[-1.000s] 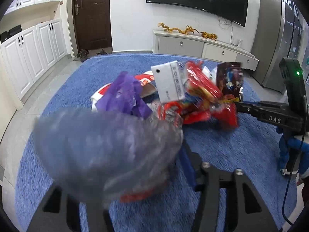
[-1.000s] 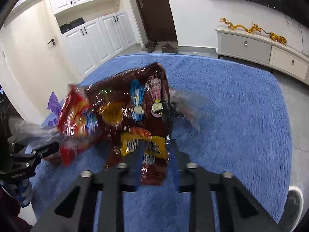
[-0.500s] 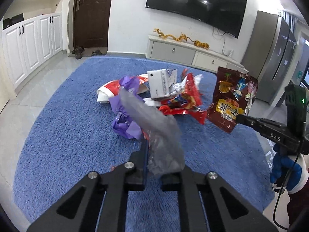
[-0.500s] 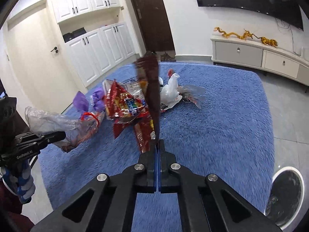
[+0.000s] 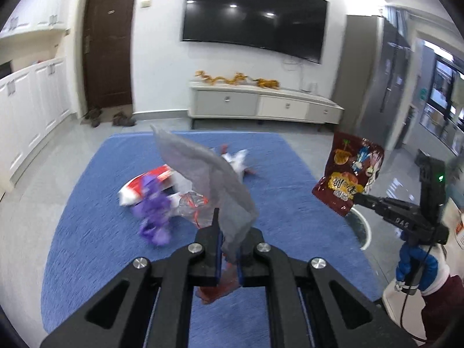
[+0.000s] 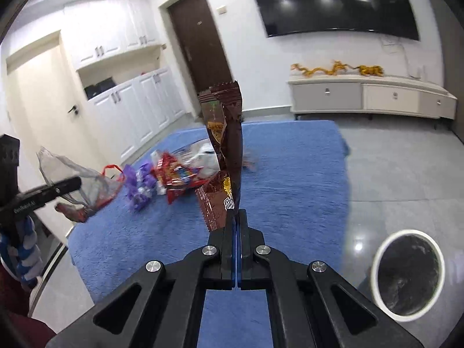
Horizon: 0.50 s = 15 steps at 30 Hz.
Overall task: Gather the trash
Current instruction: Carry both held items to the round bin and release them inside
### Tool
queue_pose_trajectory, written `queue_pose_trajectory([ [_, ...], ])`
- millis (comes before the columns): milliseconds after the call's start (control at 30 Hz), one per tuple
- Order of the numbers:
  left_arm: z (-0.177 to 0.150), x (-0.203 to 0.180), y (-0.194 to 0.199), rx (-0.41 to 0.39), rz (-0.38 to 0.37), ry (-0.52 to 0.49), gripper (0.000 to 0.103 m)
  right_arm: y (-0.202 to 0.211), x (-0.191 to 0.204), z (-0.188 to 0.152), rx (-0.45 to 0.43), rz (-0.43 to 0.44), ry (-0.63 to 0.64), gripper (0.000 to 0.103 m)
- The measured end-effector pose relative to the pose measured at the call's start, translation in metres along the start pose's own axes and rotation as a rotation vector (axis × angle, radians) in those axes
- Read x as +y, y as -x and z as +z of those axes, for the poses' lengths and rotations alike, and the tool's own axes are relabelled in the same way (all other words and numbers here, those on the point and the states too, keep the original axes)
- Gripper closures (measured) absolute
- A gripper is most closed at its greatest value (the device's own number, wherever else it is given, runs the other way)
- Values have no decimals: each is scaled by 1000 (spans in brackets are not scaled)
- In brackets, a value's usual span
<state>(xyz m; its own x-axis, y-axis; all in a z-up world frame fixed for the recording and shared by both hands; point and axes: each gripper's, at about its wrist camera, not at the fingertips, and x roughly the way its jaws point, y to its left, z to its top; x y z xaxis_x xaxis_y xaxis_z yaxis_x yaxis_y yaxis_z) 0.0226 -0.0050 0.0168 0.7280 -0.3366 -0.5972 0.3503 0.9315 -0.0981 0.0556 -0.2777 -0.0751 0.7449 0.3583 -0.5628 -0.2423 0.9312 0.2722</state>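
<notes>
Trash is split between both hands and the blue rug. From the left wrist, the left hand-held gripper is clamped on a grey plastic bag, lifted above the wrapper pile. From the right wrist, the right hand-held gripper pinches a brown snack packet by its lower edge, with the white-rimmed bin on the tiles nearby. That thin edge grip could slip, I think, dropping the packet short of the bin.

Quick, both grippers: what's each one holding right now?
Left gripper: shut on clear plastic bag.
Right gripper: shut on brown snack packet.
</notes>
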Motion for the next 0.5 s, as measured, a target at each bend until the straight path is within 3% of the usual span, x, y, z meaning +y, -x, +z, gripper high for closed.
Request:
queue_pose_trajectory([
  [200, 31, -71, -37, 19, -122, -128, 96, 36, -68, -26, -44, -112, -128, 103],
  [500, 61, -210, -132, 104, -326, -317, 96, 77, -184, -81, -63, -327, -376, 103],
])
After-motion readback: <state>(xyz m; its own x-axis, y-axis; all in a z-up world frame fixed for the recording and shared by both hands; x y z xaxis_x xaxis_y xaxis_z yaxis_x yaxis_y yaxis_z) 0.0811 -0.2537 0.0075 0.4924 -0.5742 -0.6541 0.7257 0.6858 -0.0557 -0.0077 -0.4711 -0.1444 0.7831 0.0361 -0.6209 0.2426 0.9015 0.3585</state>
